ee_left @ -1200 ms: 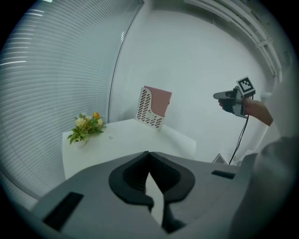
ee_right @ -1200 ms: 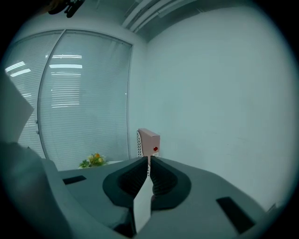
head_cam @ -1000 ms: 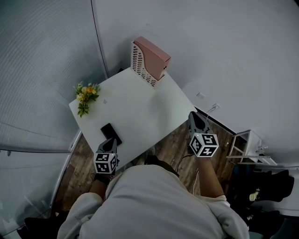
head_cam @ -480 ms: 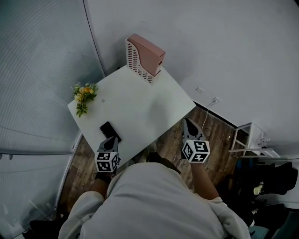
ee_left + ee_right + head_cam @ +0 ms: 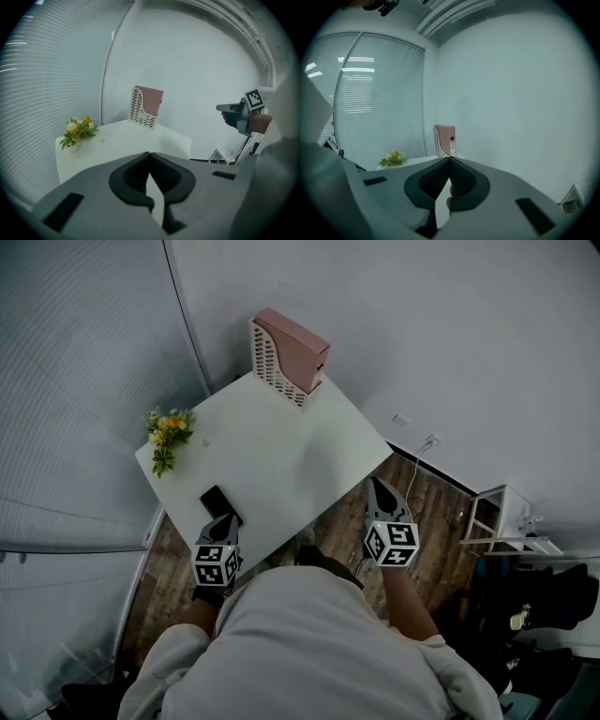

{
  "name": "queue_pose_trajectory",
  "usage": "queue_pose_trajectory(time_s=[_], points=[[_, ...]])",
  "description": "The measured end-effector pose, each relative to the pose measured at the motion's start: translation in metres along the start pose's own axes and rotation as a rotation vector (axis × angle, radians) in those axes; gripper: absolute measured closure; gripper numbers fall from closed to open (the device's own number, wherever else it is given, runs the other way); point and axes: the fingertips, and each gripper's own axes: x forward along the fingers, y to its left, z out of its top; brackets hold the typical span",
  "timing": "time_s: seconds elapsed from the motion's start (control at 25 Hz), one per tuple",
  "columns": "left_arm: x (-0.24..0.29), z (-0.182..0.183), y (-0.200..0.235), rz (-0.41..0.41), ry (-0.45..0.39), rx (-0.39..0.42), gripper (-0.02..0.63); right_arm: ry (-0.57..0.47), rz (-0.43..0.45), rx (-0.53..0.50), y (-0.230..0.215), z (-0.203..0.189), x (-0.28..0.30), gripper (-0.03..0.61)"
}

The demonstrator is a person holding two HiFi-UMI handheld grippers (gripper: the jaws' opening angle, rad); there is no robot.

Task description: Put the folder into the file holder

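Observation:
A white perforated file holder (image 5: 270, 367) stands upright at the far corner of the white table (image 5: 281, 456), with a pink folder (image 5: 298, 338) standing inside it. Both also show in the left gripper view, holder (image 5: 139, 112) and folder (image 5: 153, 98), and in the right gripper view, holder (image 5: 438, 143) and folder (image 5: 447, 138). My left gripper (image 5: 223, 521) hovers at the table's near edge, shut and empty. My right gripper (image 5: 378, 488) hangs off the table's right edge over the floor, also shut with nothing in it.
A small pot of flowers (image 5: 167, 432) sits at the table's left corner. A black phone (image 5: 218, 502) lies just ahead of the left gripper. On the wooden floor at right stands a white rack (image 5: 497, 526), and a cable runs to a wall socket (image 5: 431, 442).
My right gripper has sunk a little and drawn back toward the person, then settled. The left gripper has stayed by the phone. The folder and holder have not moved.

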Motion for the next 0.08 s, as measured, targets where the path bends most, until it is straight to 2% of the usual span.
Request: queue_pose_trajectory(time_s=[0.08], points=[[0.0015,-0.0005,0.0007,0.001,0.002,0.000,0.606,0.001,-0.002,0.000,-0.0017,-0.0001,0.0018,0.566]])
